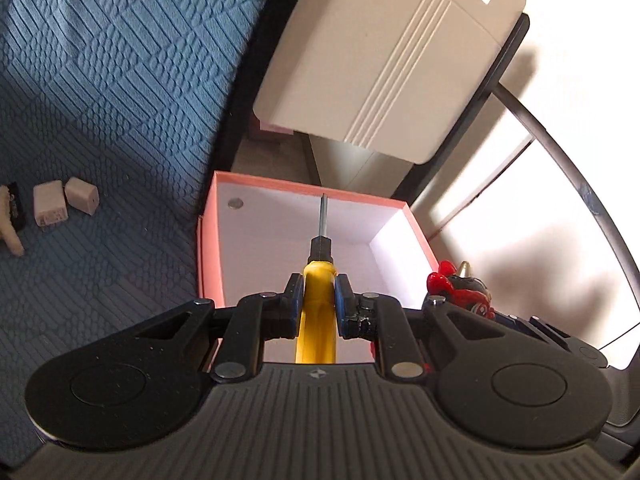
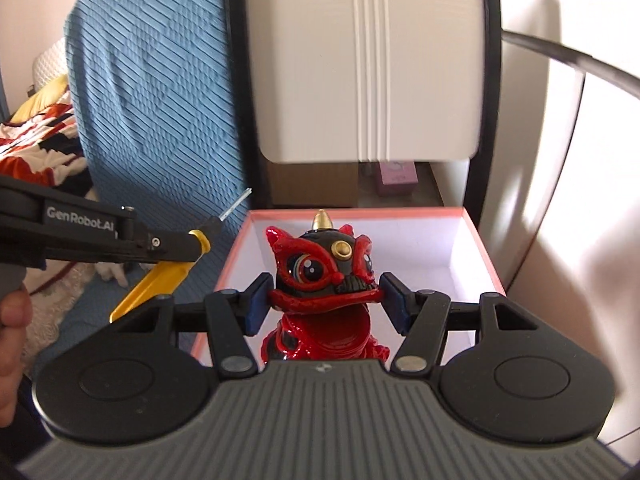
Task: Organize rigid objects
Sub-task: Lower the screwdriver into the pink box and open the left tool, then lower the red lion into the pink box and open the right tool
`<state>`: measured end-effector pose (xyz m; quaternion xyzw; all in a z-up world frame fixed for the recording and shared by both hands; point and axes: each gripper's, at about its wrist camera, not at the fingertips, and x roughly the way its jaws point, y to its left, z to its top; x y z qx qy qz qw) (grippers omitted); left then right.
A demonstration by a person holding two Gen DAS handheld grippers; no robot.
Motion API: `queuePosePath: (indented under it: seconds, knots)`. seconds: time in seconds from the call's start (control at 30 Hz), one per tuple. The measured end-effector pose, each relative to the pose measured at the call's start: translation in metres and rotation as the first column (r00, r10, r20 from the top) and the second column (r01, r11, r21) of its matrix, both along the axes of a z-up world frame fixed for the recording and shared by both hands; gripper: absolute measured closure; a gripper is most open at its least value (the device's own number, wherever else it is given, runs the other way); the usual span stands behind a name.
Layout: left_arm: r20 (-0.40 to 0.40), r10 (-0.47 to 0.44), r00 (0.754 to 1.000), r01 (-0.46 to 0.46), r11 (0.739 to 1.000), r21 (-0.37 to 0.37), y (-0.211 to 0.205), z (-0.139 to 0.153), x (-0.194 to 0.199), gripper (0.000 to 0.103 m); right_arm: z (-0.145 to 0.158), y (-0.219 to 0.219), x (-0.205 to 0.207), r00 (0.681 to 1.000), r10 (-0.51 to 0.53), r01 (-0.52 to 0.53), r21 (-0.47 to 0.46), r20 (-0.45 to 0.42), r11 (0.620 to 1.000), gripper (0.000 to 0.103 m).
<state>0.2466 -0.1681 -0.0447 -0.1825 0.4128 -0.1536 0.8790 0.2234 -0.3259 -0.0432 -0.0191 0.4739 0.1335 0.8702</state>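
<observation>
My left gripper point(image 1: 317, 300) is shut on a yellow-handled screwdriver point(image 1: 318, 280), its metal tip pointing forward over an open pink box point(image 1: 304, 190) with a white inside. My right gripper point(image 2: 325, 300) is shut on a glossy red and black lion figurine point(image 2: 324, 272), the blue pads pressing on both sides of its head, and holds it above the same pink box point(image 2: 352, 212). In the right wrist view the left gripper point(image 2: 198, 250) with the screwdriver point(image 2: 156, 284) comes in from the left, just outside the box's left wall. The figurine point(image 1: 460, 292) shows at the box's right in the left wrist view.
A blue textured bedspread point(image 1: 100, 80) lies left of the box, with two small white adapters point(image 1: 64, 200) on it. A white cabinet point(image 2: 368, 60) stands behind the box. A white wall point(image 2: 580, 160) lies to the right. A hand point(image 2: 12, 320) grips the left tool.
</observation>
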Motion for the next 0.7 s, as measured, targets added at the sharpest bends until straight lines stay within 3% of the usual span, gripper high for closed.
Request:
queuePosePath:
  seconds: [0.23,0.4,0.7]
  knots:
    - [-0.098,-0.054,0.994,0.054,0.999,0.002,-0.037,-0.041,0.006,0.084,-0.041,-0.030,-0.007,0.995,-0.043,0.042,-0.013,-0.095,0.999,0.041]
    - [-0.127,-0.071,0.989,0.075,0.997,0.025,-0.051,-0.059,0.007,0.089,-0.070,-0.045,-0.014,0.986,-0.052,0.049,-0.025,-0.158,0.998,0.041]
    - [-0.137,-0.076,0.988,0.084,0.995,0.051,-0.057,-0.063,0.005,0.090,-0.095,-0.053,-0.024,0.973,-0.058,0.056,-0.011,-0.221,0.998,0.041]
